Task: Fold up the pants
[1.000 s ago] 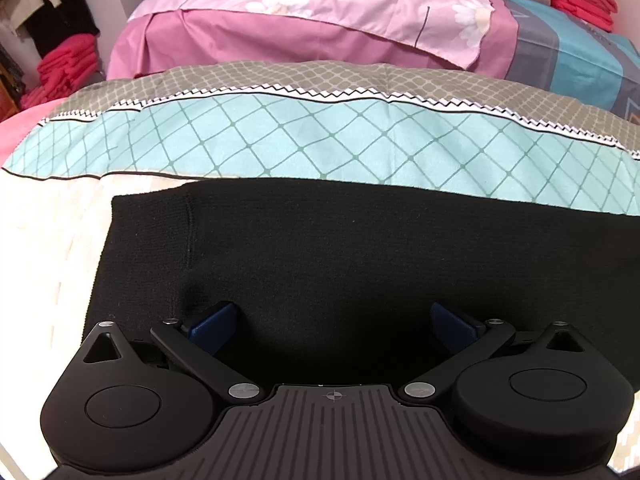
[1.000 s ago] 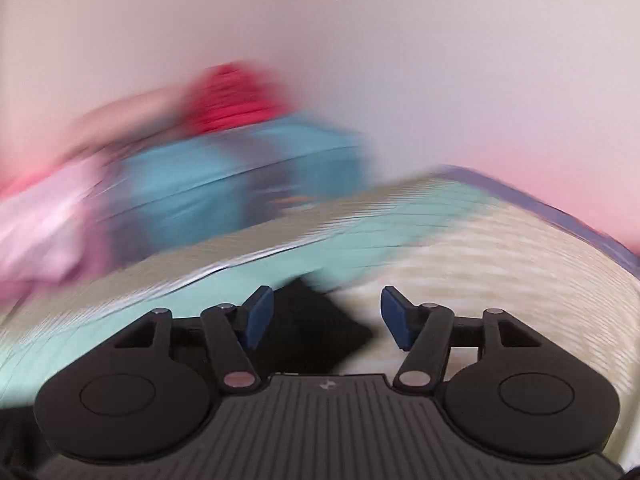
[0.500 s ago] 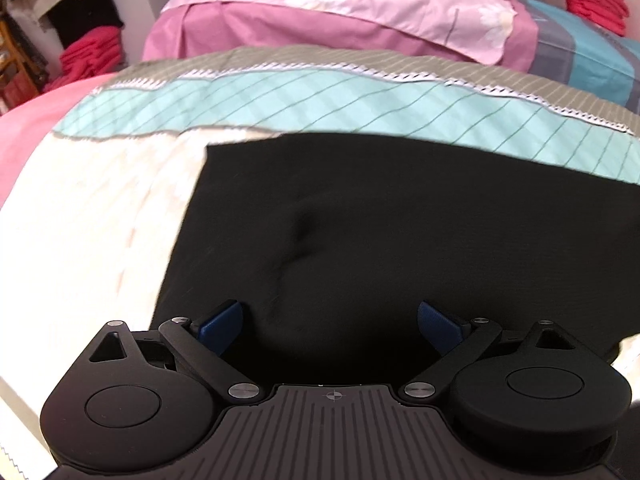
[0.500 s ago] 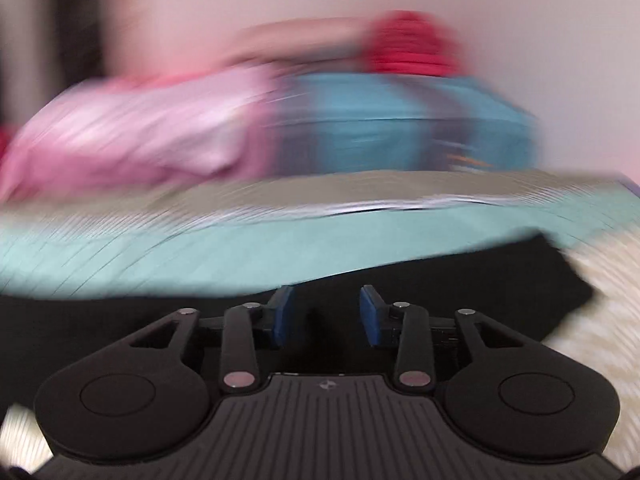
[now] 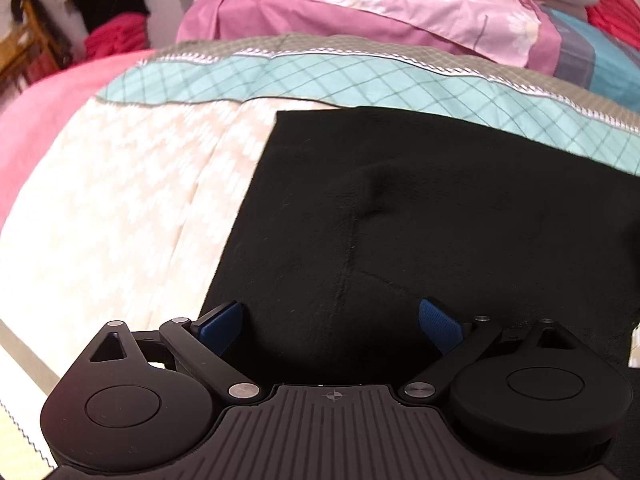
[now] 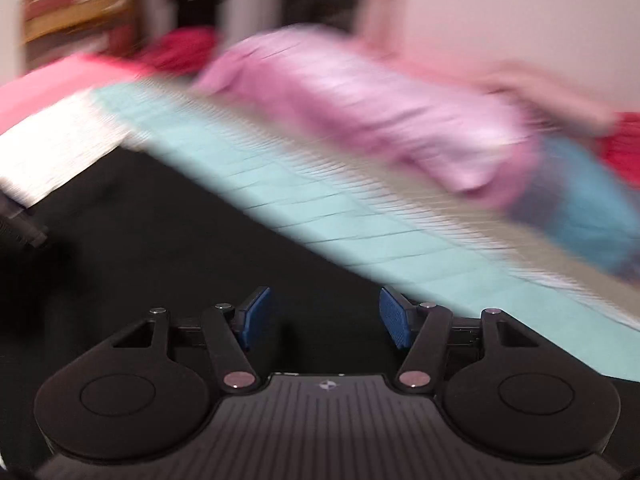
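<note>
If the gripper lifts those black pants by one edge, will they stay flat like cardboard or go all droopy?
Probably droopy. The black pants already show a soft dimple and creases, so the cloth bends easily. They look like thin knit lying flat on the bedspread, so likely light. The fuzzy surface should grip rather than slip.

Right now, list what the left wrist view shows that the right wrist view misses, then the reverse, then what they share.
Only the left wrist view shows the crisp left edge and corner of the black pants, a pucker and seam in the cloth, and the open left gripper above it.

Only the right wrist view, badly blurred, shows the right gripper, its jaws just opened further with nothing pinched, and a dark object at the left edge.

Both show the pants on the teal quilt, the pink bedding behind, and red clothes.
</note>
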A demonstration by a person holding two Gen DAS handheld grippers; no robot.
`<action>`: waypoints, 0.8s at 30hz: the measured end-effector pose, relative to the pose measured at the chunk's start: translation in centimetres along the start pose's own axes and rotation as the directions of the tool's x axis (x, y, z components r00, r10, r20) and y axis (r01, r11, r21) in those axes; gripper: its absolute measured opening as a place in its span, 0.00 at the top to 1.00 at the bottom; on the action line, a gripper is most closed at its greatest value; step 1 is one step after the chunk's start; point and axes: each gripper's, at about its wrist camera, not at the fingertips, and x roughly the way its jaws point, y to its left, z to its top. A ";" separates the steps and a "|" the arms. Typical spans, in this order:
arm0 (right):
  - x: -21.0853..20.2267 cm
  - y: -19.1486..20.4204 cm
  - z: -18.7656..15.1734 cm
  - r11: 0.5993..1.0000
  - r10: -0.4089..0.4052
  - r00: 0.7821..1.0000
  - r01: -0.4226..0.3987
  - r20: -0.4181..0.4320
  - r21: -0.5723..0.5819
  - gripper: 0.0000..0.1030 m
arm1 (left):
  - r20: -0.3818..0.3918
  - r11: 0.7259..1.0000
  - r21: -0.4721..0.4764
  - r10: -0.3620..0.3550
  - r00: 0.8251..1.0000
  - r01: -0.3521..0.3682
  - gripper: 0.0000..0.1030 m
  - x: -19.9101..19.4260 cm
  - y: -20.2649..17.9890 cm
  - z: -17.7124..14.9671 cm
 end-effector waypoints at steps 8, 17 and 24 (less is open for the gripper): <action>0.3 3.3 4.1 0.999 -0.041 0.994 0.039 0.102 0.024 0.28 | -0.053 0.996 -0.081 -0.040 0.998 0.036 0.00 0.2 3.0 -0.9; 7.6 7.7 7.5 0.997 0.071 0.997 -0.071 -0.024 0.020 0.13 | -0.044 0.999 -0.034 -0.005 0.999 0.003 0.00 0.5 2.2 -1.0; 4.3 7.4 5.8 0.999 0.030 0.999 -0.028 -0.043 0.044 0.15 | -0.057 0.999 -0.035 -0.004 0.998 0.002 0.00 0.8 2.2 -0.8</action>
